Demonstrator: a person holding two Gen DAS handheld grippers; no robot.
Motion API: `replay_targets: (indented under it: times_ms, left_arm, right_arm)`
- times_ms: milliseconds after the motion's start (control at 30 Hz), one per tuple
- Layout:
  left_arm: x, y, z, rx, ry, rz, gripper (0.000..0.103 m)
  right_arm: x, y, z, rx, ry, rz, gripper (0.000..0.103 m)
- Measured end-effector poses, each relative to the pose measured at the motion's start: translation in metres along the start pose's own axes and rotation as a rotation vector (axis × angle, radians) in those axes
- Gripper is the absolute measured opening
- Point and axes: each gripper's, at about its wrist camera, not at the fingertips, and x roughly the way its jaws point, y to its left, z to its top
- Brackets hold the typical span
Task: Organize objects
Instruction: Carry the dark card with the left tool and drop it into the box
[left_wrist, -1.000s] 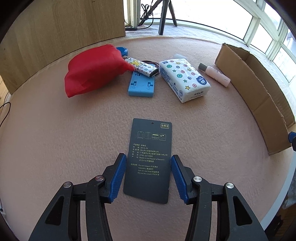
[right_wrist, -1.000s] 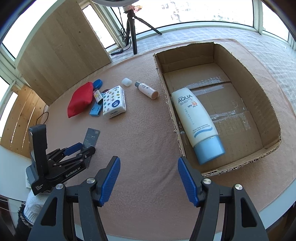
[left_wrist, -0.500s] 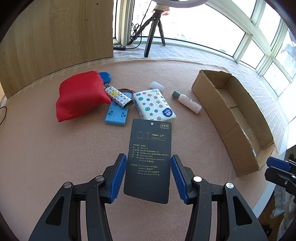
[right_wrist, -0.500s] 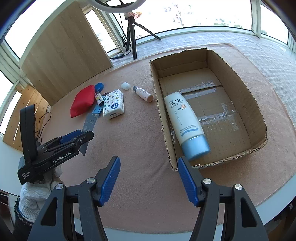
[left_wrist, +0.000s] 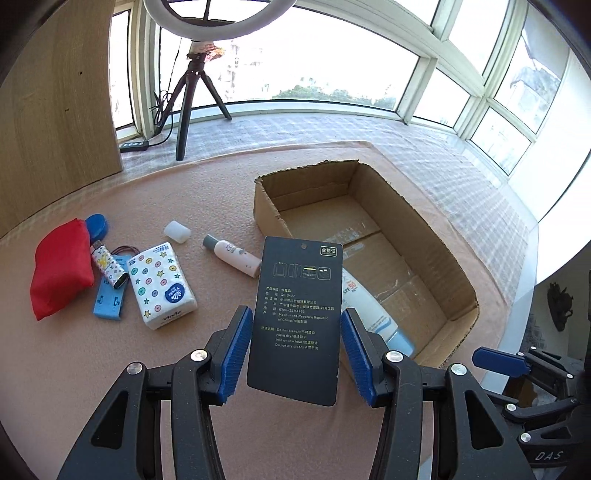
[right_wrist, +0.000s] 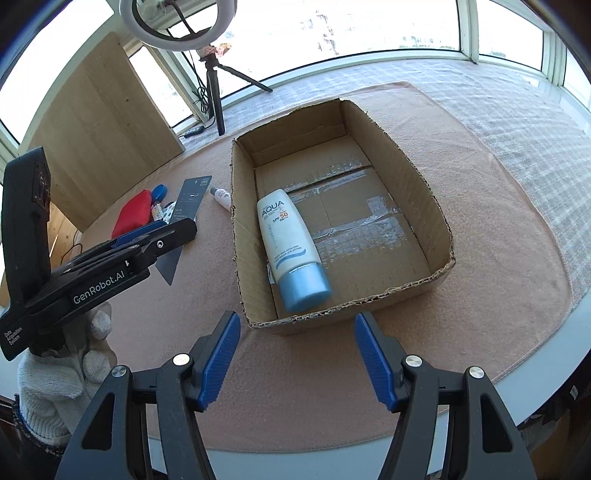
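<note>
A sunlit bay-window corner of a home, set up for recording, is seen: wide panes (left_wrist: 509, 122) wrap a felt-covered table (right_wrist: 480, 206), a ring light (right_wrist: 177, 18) is mounted on a tripod (left_wrist: 192, 107), and a wooden panel (left_wrist: 48, 110) is propped alongside.

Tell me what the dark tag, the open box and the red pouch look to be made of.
Dark tag: thin matte card, likely paper or plastic; flat, stiff, printed, punched hole.
Open box: plain corrugated cardboard; ragged torn rim, taped floor.
Red pouch: soft matte fabric, possibly nylon; creased and puffy.
</note>
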Motion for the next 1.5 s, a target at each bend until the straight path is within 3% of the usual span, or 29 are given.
replay_targets:
  times_ms: [367, 800, 867, 900, 1200, 1500]
  left_arm:
    - [0.032, -0.074, 0.011, 0.086, 0.028, -0.068, 0.054]
    - [0.044, -0.112, 0.016, 0.111, 0.039, -0.105, 0.054]
    - [0.046, -0.113, 0.016, 0.1, 0.051, -0.11, 0.067]
    - [0.046, -0.113, 0.016, 0.095, 0.048, -0.108, 0.069]
    - [0.033, -0.093, 0.013, 0.067, 0.035, -0.076, 0.07]
    - [-0.001, -0.03, -0.004, -0.028, 0.009, 0.006, 0.07]
  right_arm:
    - [-0.008, -0.04, 0.002, 0.052, -0.009, -0.033, 0.061]
    - [-0.011, -0.066, -0.003, 0.082, -0.005, -0.052, 0.061]
    - [-0.012, -0.067, -0.003, 0.083, -0.005, -0.051, 0.061]
    - [-0.012, -0.067, -0.004, 0.083, -0.006, -0.05, 0.061]
    - [-0.01, -0.056, -0.004, 0.065, -0.004, -0.031, 0.061]
    - [-0.005, -0.017, 0.003, -0.012, -0.003, 0.025, 0.061]
